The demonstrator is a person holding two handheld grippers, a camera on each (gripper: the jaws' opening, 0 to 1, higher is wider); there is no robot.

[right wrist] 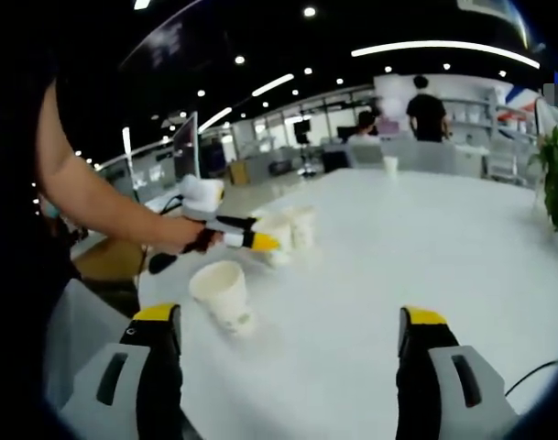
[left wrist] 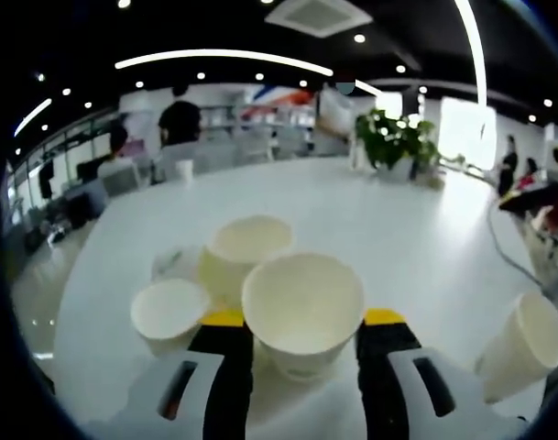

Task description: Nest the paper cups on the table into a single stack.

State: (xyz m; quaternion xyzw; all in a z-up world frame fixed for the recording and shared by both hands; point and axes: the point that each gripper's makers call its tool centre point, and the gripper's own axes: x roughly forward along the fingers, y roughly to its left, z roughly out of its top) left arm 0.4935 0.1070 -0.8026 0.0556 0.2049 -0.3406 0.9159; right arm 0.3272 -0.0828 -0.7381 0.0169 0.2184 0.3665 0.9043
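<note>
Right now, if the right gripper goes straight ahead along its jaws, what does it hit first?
Probably nothing close: the right gripper is open, with bare white table ahead. The nearest paper cup stands left of that line, though depth is unclear.

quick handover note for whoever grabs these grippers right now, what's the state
Left gripper: shut on a paper cup, upright, mouth open.
Right gripper: open, holding nothing, above the white table.
Just beyond the held cup: two more cups. A fourth, the lone cup, stands apart, nearest the right gripper.
Done: no stack visible yet.
Left: nest all four into one stack.
</note>
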